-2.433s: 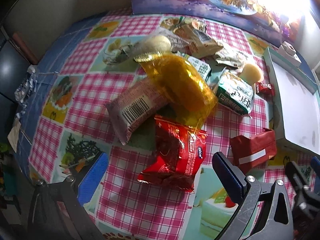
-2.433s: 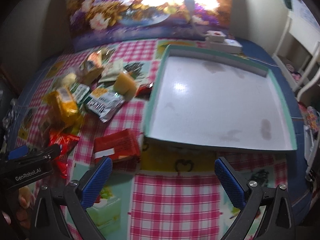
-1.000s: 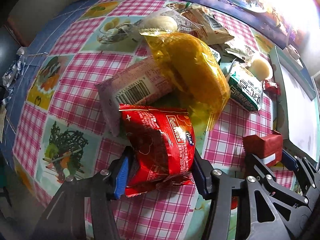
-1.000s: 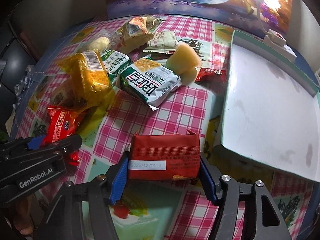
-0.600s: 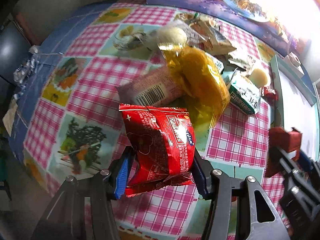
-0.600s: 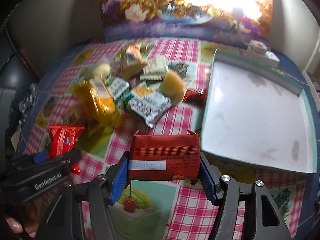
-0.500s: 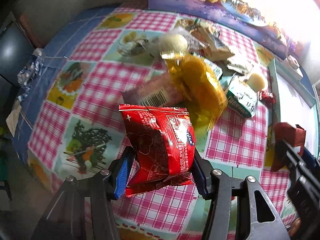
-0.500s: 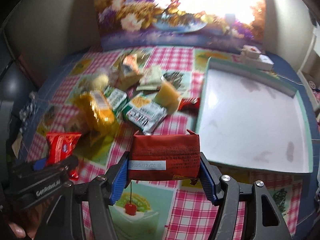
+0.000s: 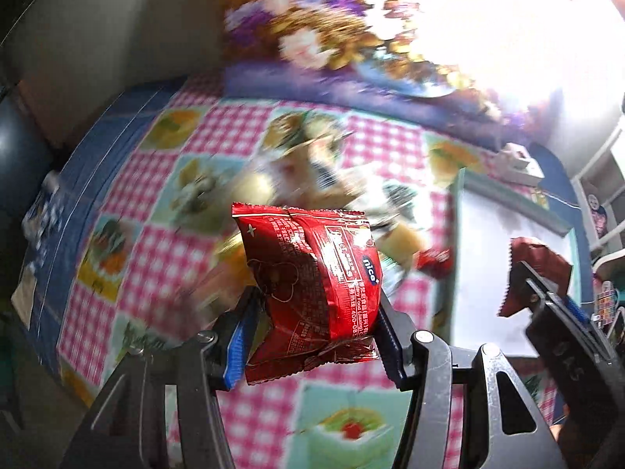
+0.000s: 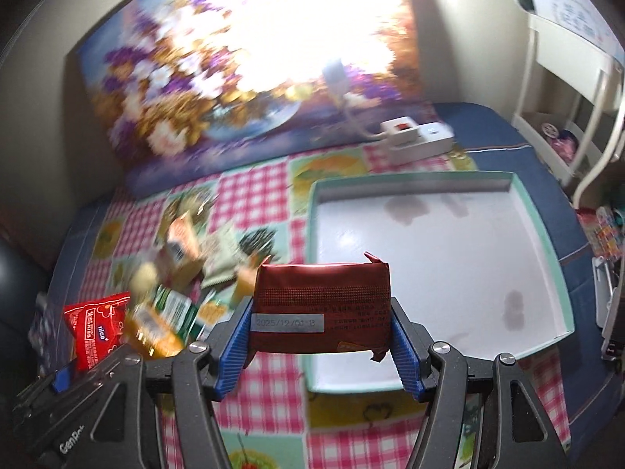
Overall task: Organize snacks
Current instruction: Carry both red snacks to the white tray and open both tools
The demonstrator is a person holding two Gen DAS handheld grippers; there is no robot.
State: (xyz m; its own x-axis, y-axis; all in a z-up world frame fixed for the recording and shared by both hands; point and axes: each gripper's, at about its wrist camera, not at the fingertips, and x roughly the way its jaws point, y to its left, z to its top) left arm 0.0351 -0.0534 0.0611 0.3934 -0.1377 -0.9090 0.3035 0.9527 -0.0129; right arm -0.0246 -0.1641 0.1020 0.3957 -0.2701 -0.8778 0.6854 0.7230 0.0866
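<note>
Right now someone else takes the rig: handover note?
Left tool: shut on the bright red snack bag, lifted off the table.
Right tool: shut on the dark red packet, held near the white tray.
Tray looks empty; nothing placed yet.
Left to do: drop both packs in the tray, then move the snack pile beside it.

Red pkt (image 9: pixel 312 277), maroon pkt (image 10: pixel 321 308): both aloft.
</note>
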